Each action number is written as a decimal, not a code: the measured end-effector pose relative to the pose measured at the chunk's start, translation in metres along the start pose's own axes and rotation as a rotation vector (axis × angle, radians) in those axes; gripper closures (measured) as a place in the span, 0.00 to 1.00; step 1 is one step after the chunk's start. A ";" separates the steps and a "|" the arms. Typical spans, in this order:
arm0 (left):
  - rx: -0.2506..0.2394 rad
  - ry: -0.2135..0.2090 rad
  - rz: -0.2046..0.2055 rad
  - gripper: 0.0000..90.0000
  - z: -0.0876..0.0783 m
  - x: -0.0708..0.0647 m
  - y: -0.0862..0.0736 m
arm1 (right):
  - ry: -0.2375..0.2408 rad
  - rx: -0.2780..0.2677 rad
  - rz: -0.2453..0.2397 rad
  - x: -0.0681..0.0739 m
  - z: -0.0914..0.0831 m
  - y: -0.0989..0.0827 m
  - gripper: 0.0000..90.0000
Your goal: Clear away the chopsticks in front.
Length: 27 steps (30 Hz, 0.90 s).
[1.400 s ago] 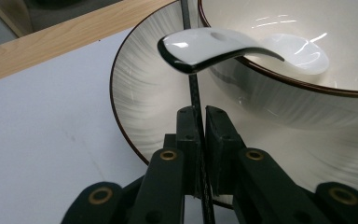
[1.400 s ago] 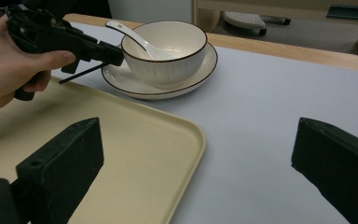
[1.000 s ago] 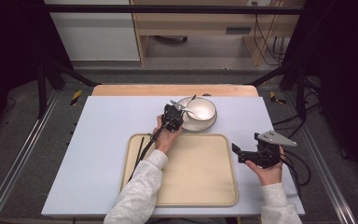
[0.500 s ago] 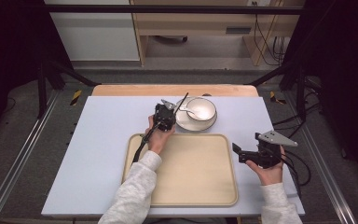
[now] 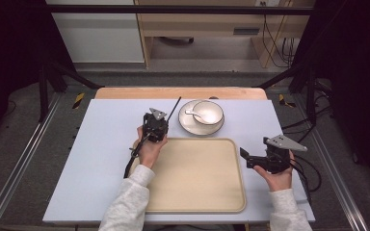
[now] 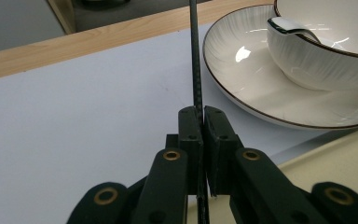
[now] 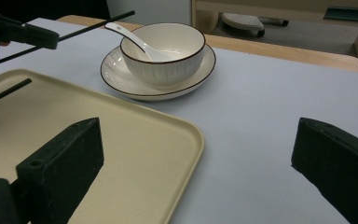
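My left gripper [image 5: 155,126] is shut on a thin black chopstick [image 5: 175,107] that points up and away past the jaws; it hovers just left of the white plate [image 5: 192,126]. In the left gripper view the chopstick [image 6: 195,56] runs straight through the closed jaws [image 6: 203,116]. A white bowl [image 5: 208,111] stands on the plate with a white spoon [image 5: 192,113] resting in it. My right gripper [image 5: 245,159] is open and holds nothing, at the right edge of the beige tray [image 5: 197,178]. In the right gripper view its jaws [image 7: 196,158] stand wide apart.
A second black stick [image 7: 4,93] lies on the tray's left part. The tray rests on a white table top [image 5: 101,144] with a wooden strip [image 5: 125,93] along its far edge. Metal frame rails [image 5: 19,163] run down both sides.
My left gripper has moved left with the chopstick, from over the bowl to beside the plate's left rim. The right gripper has stayed where it was.
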State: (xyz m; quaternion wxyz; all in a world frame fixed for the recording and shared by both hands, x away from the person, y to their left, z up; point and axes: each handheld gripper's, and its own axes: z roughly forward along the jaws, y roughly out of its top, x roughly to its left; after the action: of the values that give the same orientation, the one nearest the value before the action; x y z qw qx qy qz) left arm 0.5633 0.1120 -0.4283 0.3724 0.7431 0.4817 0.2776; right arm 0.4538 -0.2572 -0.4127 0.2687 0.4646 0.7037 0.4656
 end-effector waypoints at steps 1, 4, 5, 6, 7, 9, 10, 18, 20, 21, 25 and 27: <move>-0.006 0.004 0.001 0.95 -0.005 0.001 -0.001 | -0.001 0.000 -0.003 0.000 0.000 0.000 0.03; -0.028 0.010 -0.016 0.95 -0.018 0.004 -0.003 | -0.002 0.000 -0.003 0.000 0.000 0.000 0.03; -0.034 0.010 -0.019 0.95 -0.023 0.005 -0.004 | -0.002 0.001 -0.003 0.000 0.000 0.000 0.03; -0.043 0.015 -0.026 0.95 -0.028 0.005 -0.005 | -0.002 0.001 -0.003 0.000 0.000 0.000 0.03; -0.048 0.019 -0.024 0.95 -0.032 0.005 -0.005 | -0.003 0.002 -0.003 0.000 0.000 0.000 0.03; -0.059 0.018 -0.023 0.95 -0.043 0.004 -0.009 | -0.002 0.002 -0.001 0.000 -0.001 0.000 0.03; -0.062 0.019 -0.022 0.95 -0.047 0.004 -0.012 | -0.003 0.002 -0.003 0.000 -0.001 0.000 0.03; -0.092 0.010 -0.034 0.95 -0.070 -0.003 -0.031 | -0.002 0.001 0.000 0.001 0.000 0.000 0.03; -0.099 0.009 -0.040 0.95 -0.075 -0.005 -0.037 | -0.001 0.003 -0.006 0.001 0.000 0.000 0.03; -0.103 0.014 -0.043 0.95 -0.078 -0.006 -0.039 | -0.001 0.004 -0.006 0.001 0.000 0.000 0.03; -0.115 0.021 -0.053 0.95 -0.088 -0.009 -0.050 | -0.003 0.001 0.000 0.001 -0.001 0.000 0.03; -0.117 0.018 -0.060 0.95 -0.091 -0.009 -0.053 | -0.001 0.000 0.000 0.001 -0.001 0.000 0.03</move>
State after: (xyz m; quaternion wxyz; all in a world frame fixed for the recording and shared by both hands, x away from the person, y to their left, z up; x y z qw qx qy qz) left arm 0.4623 0.1431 -0.4207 0.4188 0.7027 0.4902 0.3007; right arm 0.4527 -0.2567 -0.4123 0.2693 0.4648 0.7036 0.4652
